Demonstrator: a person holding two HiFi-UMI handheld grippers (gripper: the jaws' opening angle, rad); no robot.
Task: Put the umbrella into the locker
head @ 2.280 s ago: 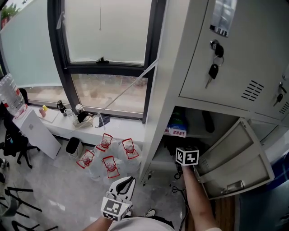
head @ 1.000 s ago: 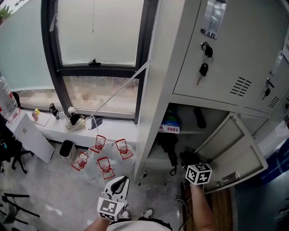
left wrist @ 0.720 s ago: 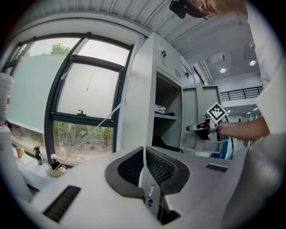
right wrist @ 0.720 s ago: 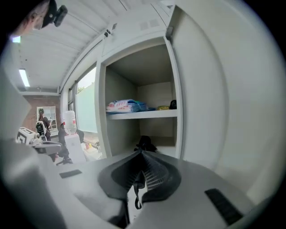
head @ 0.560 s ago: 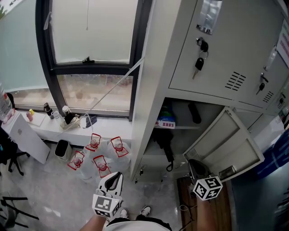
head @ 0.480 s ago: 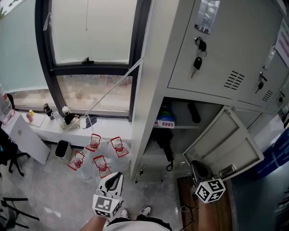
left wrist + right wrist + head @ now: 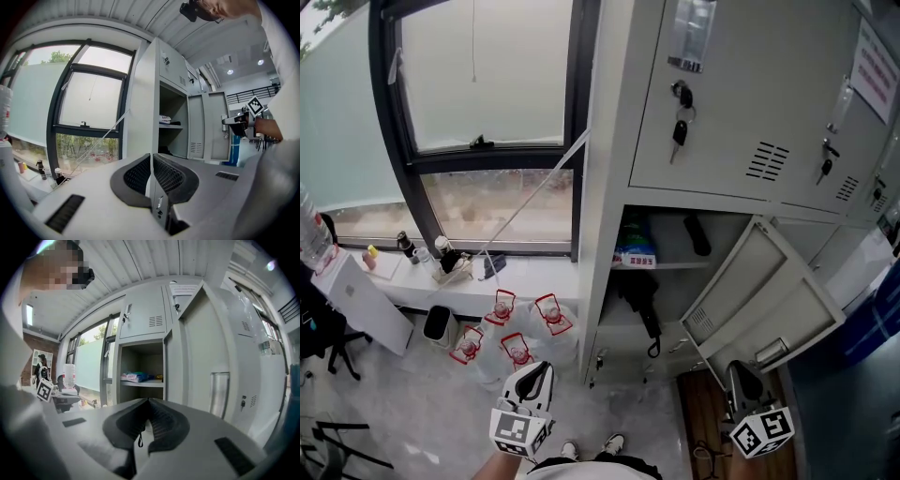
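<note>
Hovering right claw [image 7: 741, 377], closed, near-level

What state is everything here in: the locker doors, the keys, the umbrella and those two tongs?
Lower grey metal locker door: swung wide open.
Upper grey locker door: shut.
Keys: hanging from the upper door's lock.
Black folded umbrella: closed up, inside the open compartment under the shelf.
Left tongs: shut.
Right tongs: shut, outside the locker.

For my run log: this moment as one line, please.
umbrella: inside locker | door: open | left gripper: shut, empty | right gripper: shut, empty
</note>
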